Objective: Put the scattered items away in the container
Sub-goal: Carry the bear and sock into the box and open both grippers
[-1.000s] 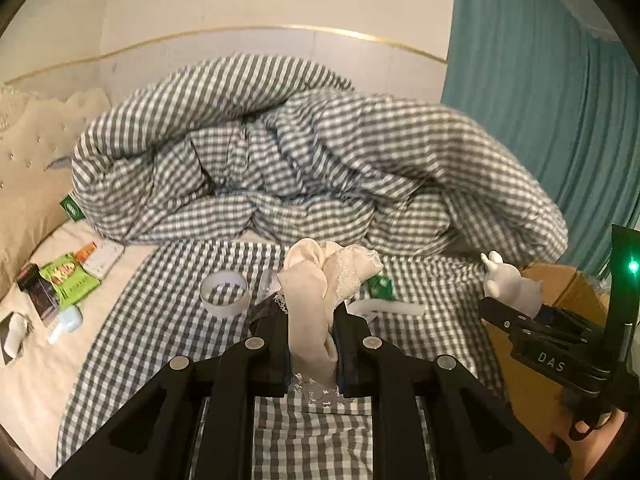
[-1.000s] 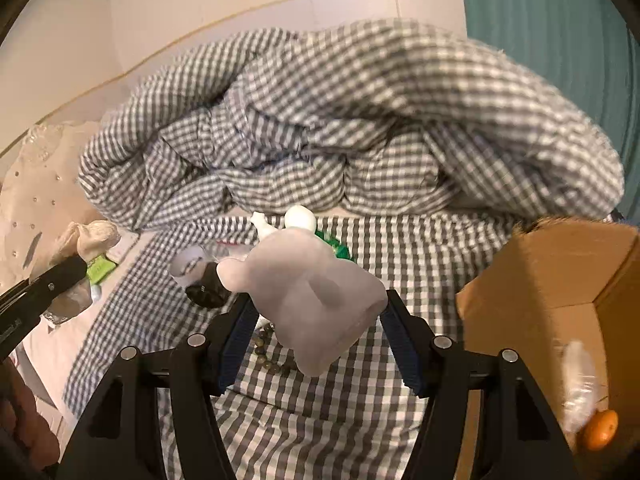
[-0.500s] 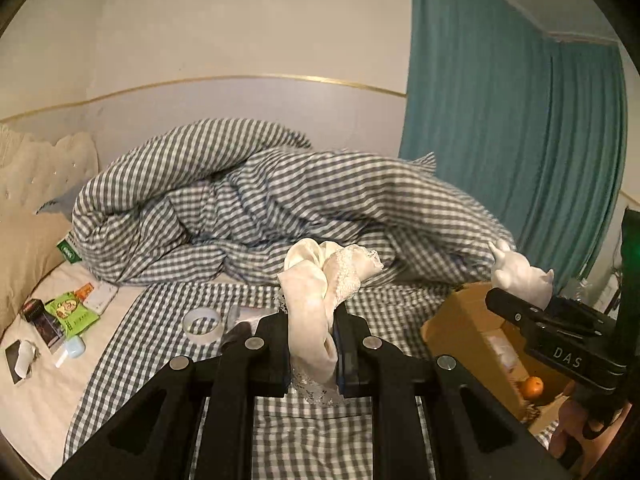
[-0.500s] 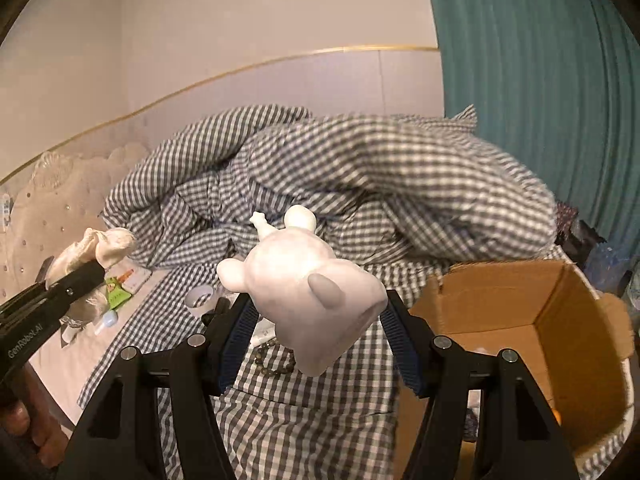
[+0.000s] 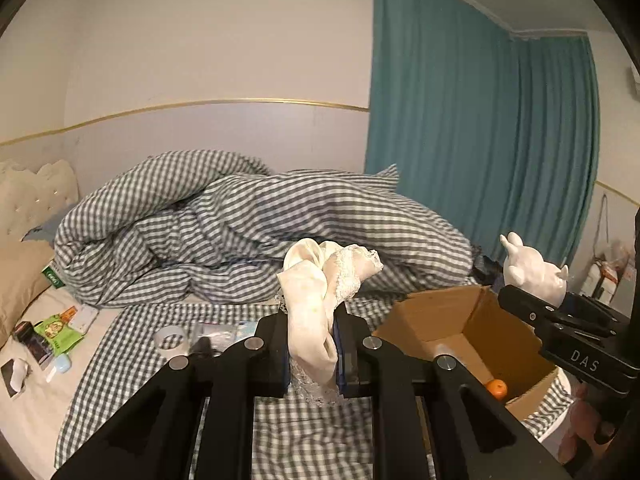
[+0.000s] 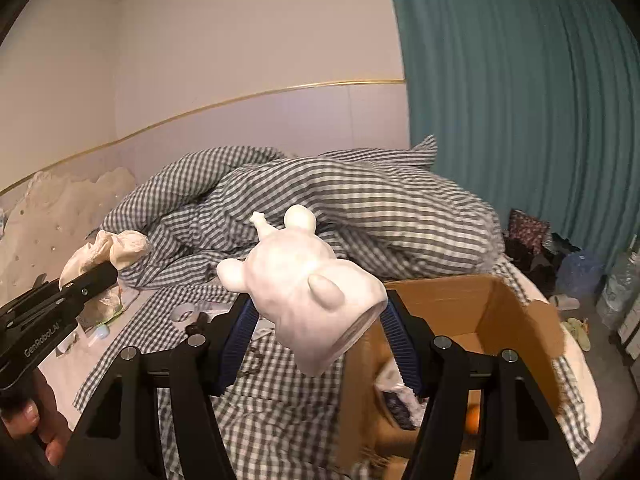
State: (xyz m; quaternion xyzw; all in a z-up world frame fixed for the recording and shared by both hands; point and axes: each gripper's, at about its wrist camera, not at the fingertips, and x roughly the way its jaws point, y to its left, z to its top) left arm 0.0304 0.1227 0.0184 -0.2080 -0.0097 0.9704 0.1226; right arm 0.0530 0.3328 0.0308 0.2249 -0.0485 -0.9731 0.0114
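Note:
My left gripper is shut on a bunched cream cloth with lace trim, held up above the checked bed. My right gripper is shut on a white animal figurine, raised beside the open cardboard box. In the left wrist view the same figurine and right gripper appear at the right, over the box, which holds an orange. The cloth shows at the left of the right wrist view.
A heaped checked duvet fills the back of the bed. A tape roll, plastic packets and small packages lie on the sheet at the left. Teal curtains hang behind the box.
Both grippers have risen and swung to the right with their loads. The cardboard box has come into fuller view, and the bed now sits lower in both views.

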